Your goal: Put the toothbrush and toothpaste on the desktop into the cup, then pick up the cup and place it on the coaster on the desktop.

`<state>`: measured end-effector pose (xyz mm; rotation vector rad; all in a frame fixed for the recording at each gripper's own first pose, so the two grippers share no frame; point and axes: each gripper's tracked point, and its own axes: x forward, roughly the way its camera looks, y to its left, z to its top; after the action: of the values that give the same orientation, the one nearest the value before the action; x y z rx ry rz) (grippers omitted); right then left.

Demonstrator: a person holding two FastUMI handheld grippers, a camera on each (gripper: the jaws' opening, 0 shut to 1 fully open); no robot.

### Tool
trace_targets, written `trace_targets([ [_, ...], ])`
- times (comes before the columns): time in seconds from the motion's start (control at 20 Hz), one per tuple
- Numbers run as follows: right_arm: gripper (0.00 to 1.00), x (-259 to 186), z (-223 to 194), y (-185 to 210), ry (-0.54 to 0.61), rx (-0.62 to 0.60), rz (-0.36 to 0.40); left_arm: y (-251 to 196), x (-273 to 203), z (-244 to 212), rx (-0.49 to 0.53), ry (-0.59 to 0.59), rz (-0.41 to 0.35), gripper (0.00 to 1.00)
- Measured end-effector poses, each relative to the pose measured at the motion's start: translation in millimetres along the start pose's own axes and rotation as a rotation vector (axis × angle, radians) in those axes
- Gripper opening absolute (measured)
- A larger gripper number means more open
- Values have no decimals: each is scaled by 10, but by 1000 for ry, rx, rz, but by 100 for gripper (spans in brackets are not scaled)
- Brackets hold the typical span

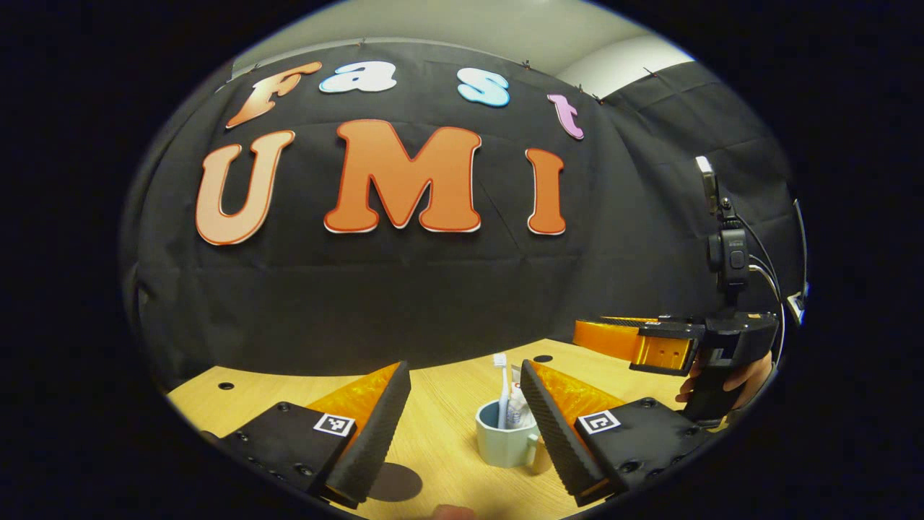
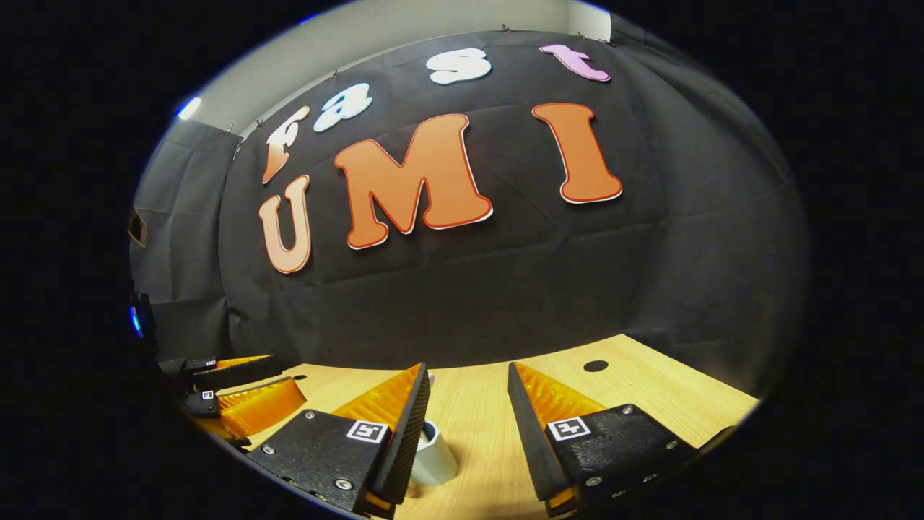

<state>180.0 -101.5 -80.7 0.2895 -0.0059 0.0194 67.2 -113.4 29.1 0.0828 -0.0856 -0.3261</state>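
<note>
A pale blue-green cup [image 1: 502, 442] stands on the wooden desktop [image 1: 447, 426]. A white toothbrush [image 1: 500, 386] and a toothpaste tube [image 1: 517, 410] stand upright in it. My left gripper [image 1: 465, 368] is open, and the cup sits ahead between its fingers, close to the right one and not clamped. A dark round coaster [image 1: 393, 482] lies on the desktop left of the cup, by the left finger. My right gripper [image 2: 468, 368] is open with nothing held. The cup [image 2: 435, 453] sits low beside its left finger, partly hidden.
A hand [image 1: 729, 383] holds the right gripper [image 1: 650, 347] above the desktop at the right of the left gripper view. The left gripper [image 2: 245, 386] appears at far left of the right gripper view. Small round holes [image 2: 595, 365] dot the desktop. The black cloth wall stands behind.
</note>
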Motion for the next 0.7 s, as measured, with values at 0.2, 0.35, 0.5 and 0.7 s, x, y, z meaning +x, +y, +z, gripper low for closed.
trace_targets([
  [0.2, 68, -86, 32, 243, 46, -53, 37, 308, -241, 88, -4, -14, 68, 96],
  [0.35, 68, -125, -56, 380, 117, -86, 56, 515, -323, 147, 3, -13, 112, 100],
  [0.5, 68, -133, -167, 423, 201, -109, 43, 677, -466, 103, 1, -3, 149, 96],
  [0.7, 68, -208, -485, 569, 380, -38, 86, 815, -604, 90, 4, -2, 182, 96],
])
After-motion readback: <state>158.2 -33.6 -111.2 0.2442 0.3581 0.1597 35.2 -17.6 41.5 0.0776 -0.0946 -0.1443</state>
